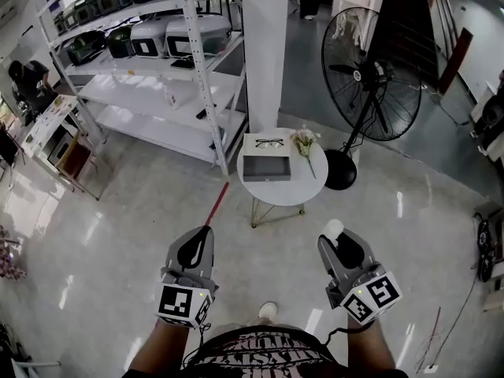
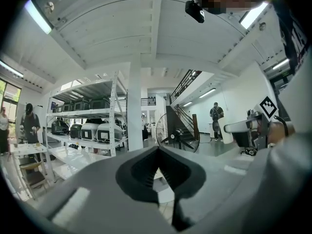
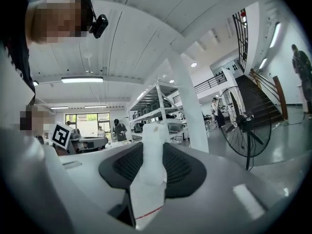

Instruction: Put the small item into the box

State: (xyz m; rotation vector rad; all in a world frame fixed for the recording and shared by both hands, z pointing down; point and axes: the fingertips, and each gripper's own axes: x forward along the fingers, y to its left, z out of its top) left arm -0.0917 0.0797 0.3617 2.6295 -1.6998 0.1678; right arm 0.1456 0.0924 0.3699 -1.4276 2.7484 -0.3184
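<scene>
A small white item [image 1: 334, 227] sticks out from my right gripper [image 1: 339, 239], which is shut on it; in the right gripper view the white item [image 3: 153, 147] stands between the dark pads [image 3: 183, 167]. My left gripper [image 1: 205, 235] is shut with nothing in it, and its jaws meet in a thin line in the left gripper view [image 2: 157, 156]. The grey box [image 1: 266, 168] lies open on a round white table [image 1: 295, 189] well ahead of both grippers. Both are held low, near my body and pointing up.
On the table are glasses [image 1: 269, 142] and a bunch of flowers [image 1: 304, 142]. A large standing fan [image 1: 370, 73] is right of the table, a white column [image 1: 264, 50] behind it, and white shelving [image 1: 165, 69] with cases to the left. A red strip [image 1: 216, 203] lies on the floor.
</scene>
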